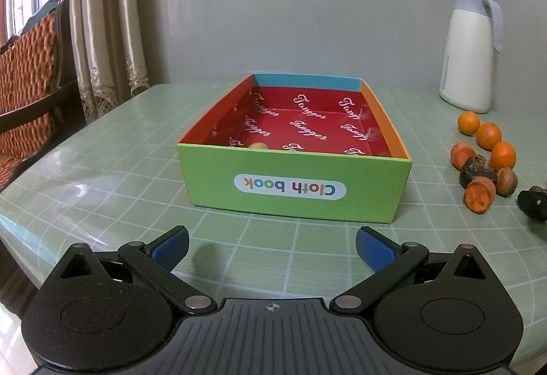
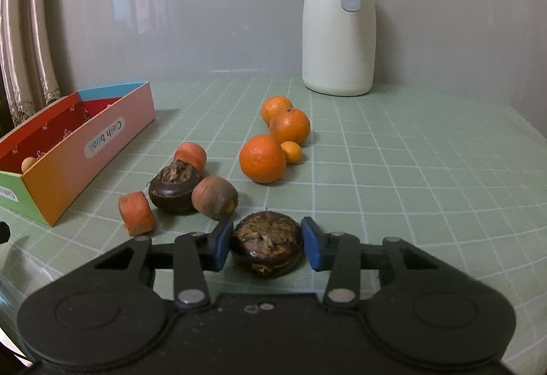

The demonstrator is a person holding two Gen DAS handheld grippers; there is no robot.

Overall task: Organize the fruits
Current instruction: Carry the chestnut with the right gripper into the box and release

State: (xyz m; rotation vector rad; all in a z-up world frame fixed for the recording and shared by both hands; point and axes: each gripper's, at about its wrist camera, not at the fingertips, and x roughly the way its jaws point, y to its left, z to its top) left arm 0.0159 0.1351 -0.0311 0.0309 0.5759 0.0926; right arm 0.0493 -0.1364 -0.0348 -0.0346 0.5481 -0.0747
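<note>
A colourful open box [image 1: 294,183] marked "Cloth book" sits mid-table, with one small yellowish fruit [image 1: 257,146] inside near its front wall. My left gripper [image 1: 271,246] is open and empty in front of it. In the right wrist view my right gripper [image 2: 266,243] has its blue pads on either side of a dark brown water chestnut [image 2: 266,246] on the table; the left pad touches it and a small gap shows at the right pad. Beyond lie another water chestnut [image 2: 174,187], carrot chunks [image 2: 136,212], oranges [image 2: 262,159] and a small kumquat [image 2: 291,152].
A white insulated jug [image 2: 338,23] with a grey lid stands at the back by the wall. The box [image 2: 85,149] lies to the left of the fruit pile. A wooden chair [image 1: 30,67] and curtains stand left of the table, whose edge is near the left gripper.
</note>
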